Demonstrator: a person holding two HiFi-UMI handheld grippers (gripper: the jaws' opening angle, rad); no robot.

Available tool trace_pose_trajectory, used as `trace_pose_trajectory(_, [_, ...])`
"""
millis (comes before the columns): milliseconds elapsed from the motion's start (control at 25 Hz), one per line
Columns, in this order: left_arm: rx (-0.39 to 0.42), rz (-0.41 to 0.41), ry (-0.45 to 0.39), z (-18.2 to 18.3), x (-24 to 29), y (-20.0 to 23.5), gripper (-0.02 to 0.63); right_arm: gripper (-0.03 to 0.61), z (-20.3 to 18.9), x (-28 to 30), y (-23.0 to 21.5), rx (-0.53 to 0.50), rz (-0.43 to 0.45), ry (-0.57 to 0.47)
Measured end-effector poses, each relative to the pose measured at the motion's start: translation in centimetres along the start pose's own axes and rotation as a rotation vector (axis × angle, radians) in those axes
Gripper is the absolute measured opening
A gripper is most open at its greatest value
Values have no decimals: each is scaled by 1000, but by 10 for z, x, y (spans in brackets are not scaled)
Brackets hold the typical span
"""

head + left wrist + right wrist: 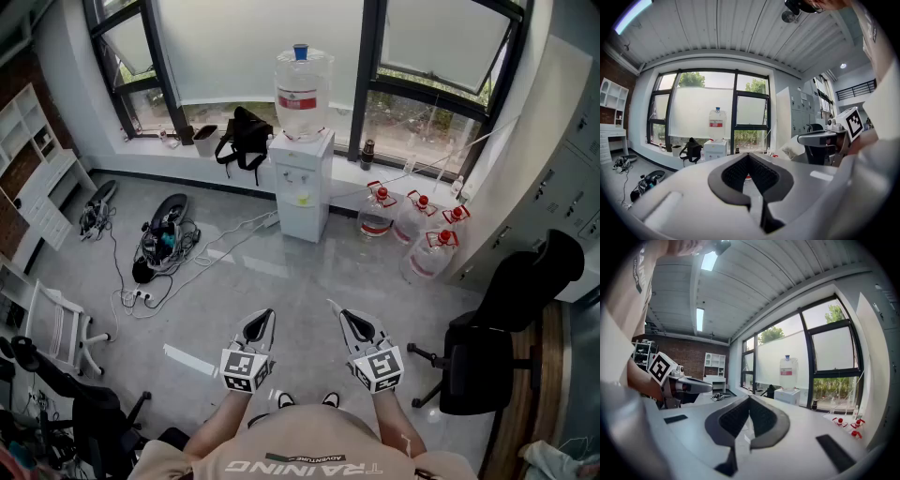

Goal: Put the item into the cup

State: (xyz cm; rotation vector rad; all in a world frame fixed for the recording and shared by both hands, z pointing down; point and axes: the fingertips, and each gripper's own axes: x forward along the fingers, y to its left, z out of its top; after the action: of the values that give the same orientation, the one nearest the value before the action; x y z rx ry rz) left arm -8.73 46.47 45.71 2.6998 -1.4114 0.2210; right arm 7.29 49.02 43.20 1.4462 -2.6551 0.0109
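Note:
No cup and no item to go into it show in any view. In the head view both grippers are held side by side at waist height over a grey floor. My left gripper (pixel 267 317) (pixel 749 157) has its black pads meeting at the tips, with nothing between them. My right gripper (pixel 339 312) (pixel 750 398) is shut the same way and holds nothing. Each gripper view also catches the other gripper off to the side: the right gripper (pixel 806 138) and the left gripper (pixel 705 386). Both point towards the windows.
A white water dispenser (pixel 302 183) with a big bottle stands ahead by the window wall. Spare water jugs (pixel 412 225) sit to its right. A black office chair (pixel 497 328) is close on the right. Cables and gear (pixel 159 244) lie on the floor at left, near a white chair (pixel 56 328).

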Motion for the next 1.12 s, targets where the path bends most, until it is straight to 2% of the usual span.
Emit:
trace_pose_trajectory(320, [-9, -2, -18, 12, 10, -6, 8, 12, 2, 3, -11, 0, 14, 11])
trace_pose_trajectory(520, [-22, -11, 7, 0, 1, 0, 8, 12, -1, 5, -4, 19, -3, 17])
trace_pose_trajectory(800, [-23, -6, 12, -6, -15, 30, 8, 12, -5, 23, 18, 26, -7, 31])
trace_pose_trajectory(1120, [-34, -50, 19, -16, -15, 55, 8, 12, -8, 41, 35, 28, -43, 28])
